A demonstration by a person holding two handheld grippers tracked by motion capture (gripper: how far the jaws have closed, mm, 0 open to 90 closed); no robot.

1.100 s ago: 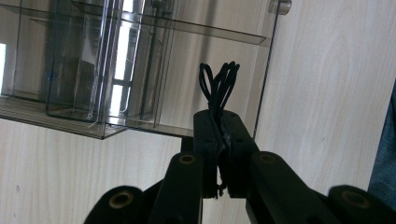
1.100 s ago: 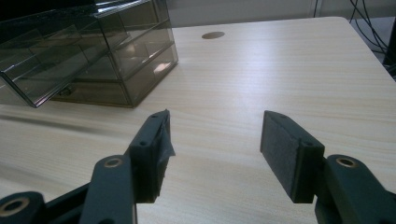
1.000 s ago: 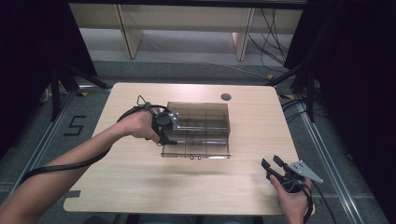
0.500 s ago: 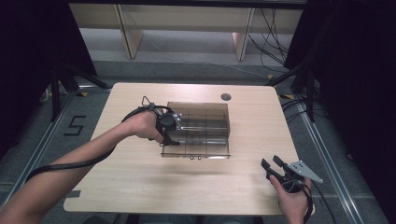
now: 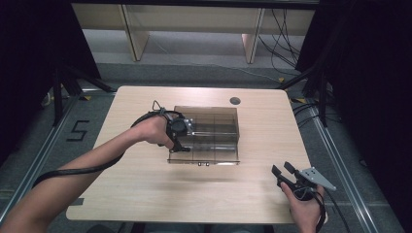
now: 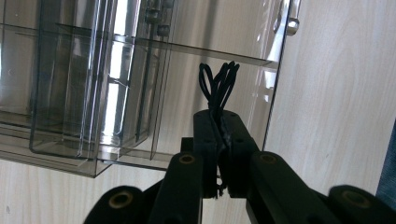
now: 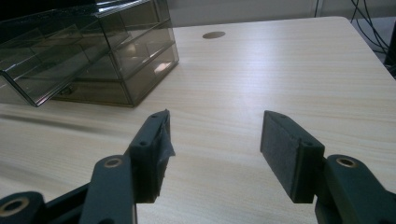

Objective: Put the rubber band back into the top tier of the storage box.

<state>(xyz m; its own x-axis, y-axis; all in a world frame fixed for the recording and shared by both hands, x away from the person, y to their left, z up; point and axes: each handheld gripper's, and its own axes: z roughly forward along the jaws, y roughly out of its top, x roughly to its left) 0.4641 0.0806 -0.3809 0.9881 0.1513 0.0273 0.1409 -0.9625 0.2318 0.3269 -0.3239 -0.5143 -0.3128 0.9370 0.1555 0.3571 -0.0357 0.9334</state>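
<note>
Little has shifted since the earlier frames: only the left tongs [image 5: 179,145] crept slightly lower at centre frame. From largest to smallest: the bench [image 5: 145,194], then the clear drawer box [image 5: 214,121] at middle, one drawer [image 5: 204,154] pulled toward the lower edge. Left tongs are clenched on black looped cord [image 6: 218,84] over that drawer, loops pointing up-frame in the left gripper view, long axis along the jaws. Right tongs [image 5: 283,171], lower right, are released. Letting go off-centre could drop the cord onto the bench.

In the left gripper view the clear drawer box [image 6: 116,79] runs off the top and left edges, and the left claw [image 6: 219,140] hides the lower ends of the black loops [image 6: 218,84].
</note>
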